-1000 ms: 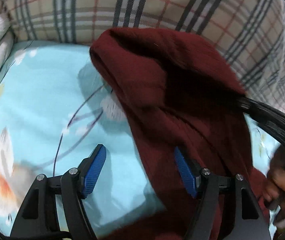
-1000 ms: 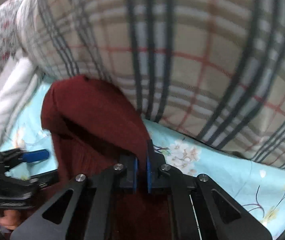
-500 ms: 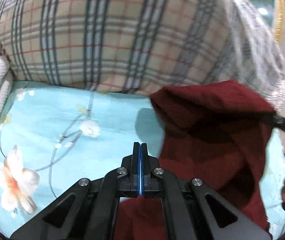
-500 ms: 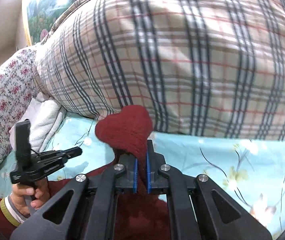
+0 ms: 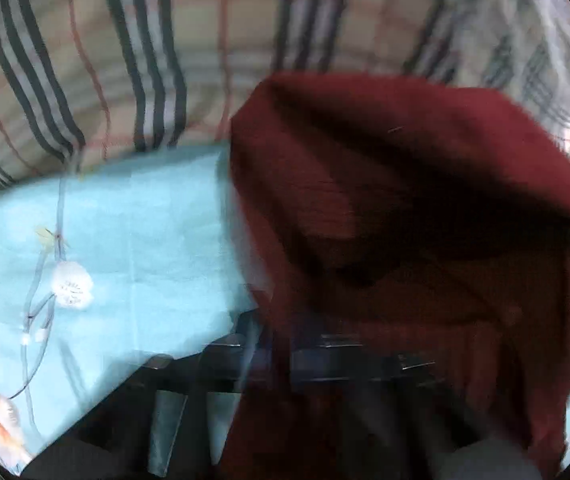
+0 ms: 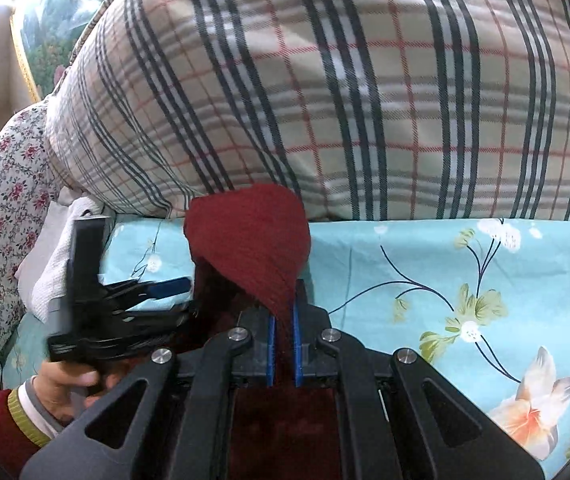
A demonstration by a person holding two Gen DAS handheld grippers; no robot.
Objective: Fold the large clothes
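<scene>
Gripping dark red garment (image 6: 253, 240), right tongs (image 6: 283, 344).

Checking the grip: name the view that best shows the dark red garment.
The right wrist view: sharp, with the dark red garment pinched in the right gripper. The left wrist view shows more of it, but blurred.

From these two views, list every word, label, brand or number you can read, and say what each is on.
None: no readable text in either view.
Red garment: no tag or label showing.
Plaid pillow, floral sheet, floral cushion: patterns only.
Right gripper and left gripper: no markings visible.
The left wrist view is blurred.
</scene>
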